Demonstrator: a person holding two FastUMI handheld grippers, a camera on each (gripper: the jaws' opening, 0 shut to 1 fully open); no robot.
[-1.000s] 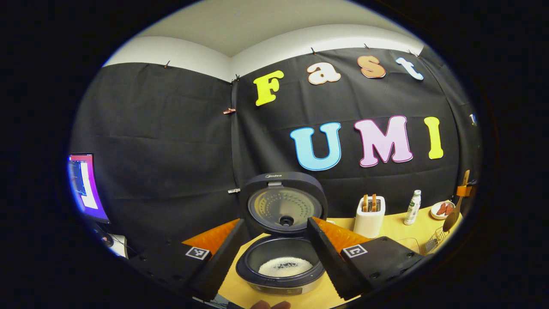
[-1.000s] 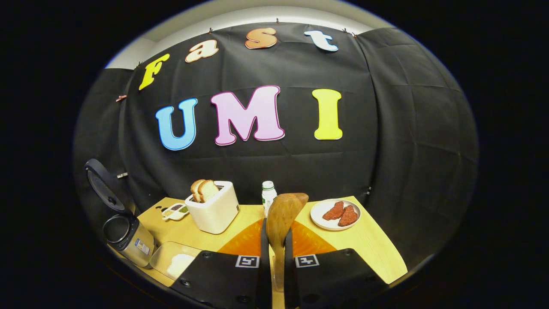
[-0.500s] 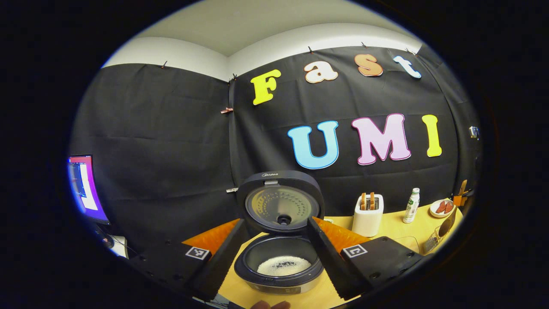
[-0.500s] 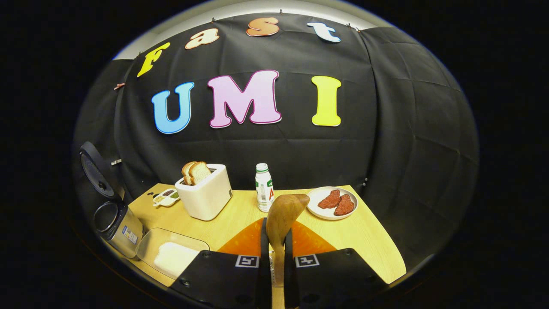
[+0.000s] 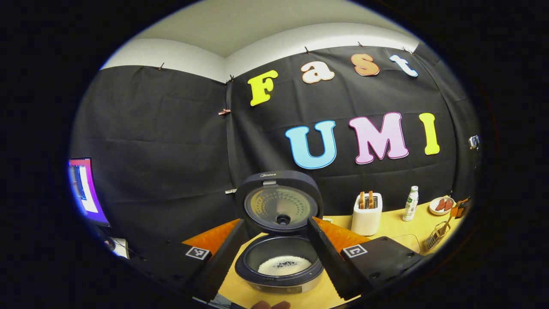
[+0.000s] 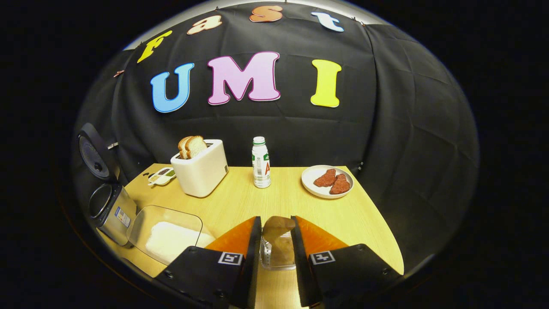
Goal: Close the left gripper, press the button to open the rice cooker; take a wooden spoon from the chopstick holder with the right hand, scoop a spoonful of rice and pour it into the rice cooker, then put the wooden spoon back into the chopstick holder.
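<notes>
The rice cooker stands with its lid up and white rice in the pot. My left gripper is open, its fingers framing the cooker from in front without touching it. My right gripper is open just above the mesh chopstick holder. The wooden spoon stands in that holder, bowl end up, between the spread fingers. A clear container of rice lies to the left of it, beside the cooker. Far right in the left gripper view I see the holder.
On the wooden table stand a white toaster with bread, a small bottle, a plate of meat and a little condiment dish. A lit monitor sits off the table's left.
My right gripper came down over the table, set the spoon into the chopstick holder and opened its fingers off the handle. The left gripper barely moved.
</notes>
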